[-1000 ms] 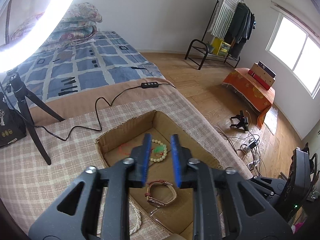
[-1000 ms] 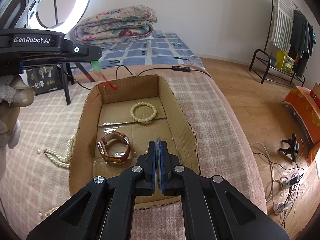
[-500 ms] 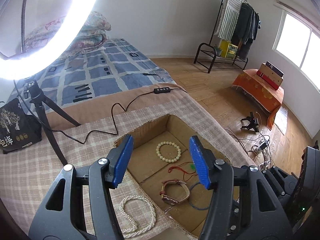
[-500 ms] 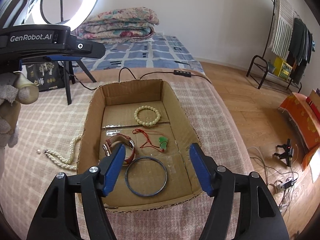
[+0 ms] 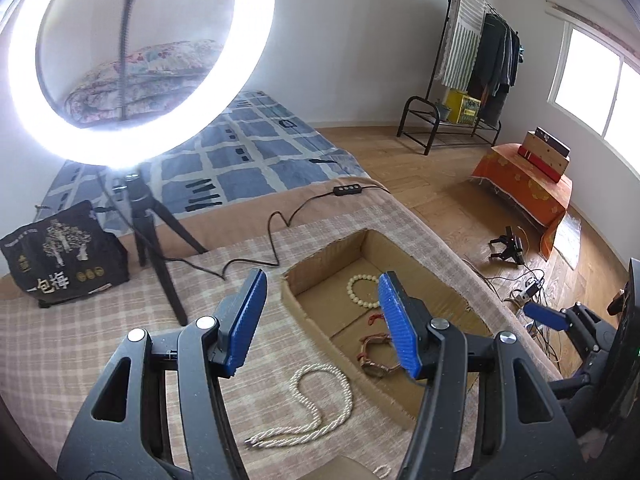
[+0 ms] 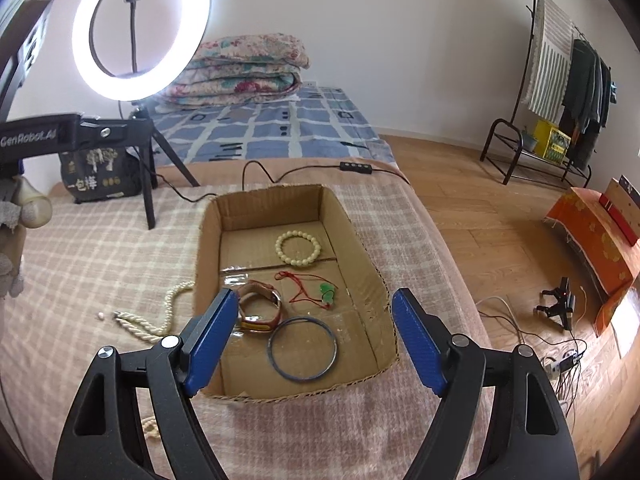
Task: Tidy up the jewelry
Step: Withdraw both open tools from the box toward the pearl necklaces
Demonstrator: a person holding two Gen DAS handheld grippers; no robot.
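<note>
An open cardboard box (image 6: 354, 240) lies on the checked blanket. It holds a cream bead bracelet (image 6: 298, 248), a red cord with green pendant (image 6: 326, 294), a leather-strap watch (image 6: 260, 308) and a blue bangle (image 6: 302, 348). My right gripper (image 6: 316, 294) hovers above the box's near end. Its jaws are opening and nothing is between them. A pearl necklace (image 5: 320, 404) lies on the blanket left of the box (image 5: 304, 312). My left gripper (image 5: 322, 276) hangs open and empty above it. One right finger (image 5: 546, 317) shows at the left wrist view's right side.
A lit ring light on a tripod (image 5: 140, 60) and a black bag (image 5: 60, 256) stand behind the blanket. Its cable and controller (image 5: 348, 189) run behind the box. A loose pearl (image 6: 100, 315) lies by the necklace. The bed drops to the wooden floor on the right.
The right jaws went from shut to wide, and the blue bangle now lies in the box. The left jaws opened, dropping the red cord and pendant, then drew back left over the pearl necklace.
</note>
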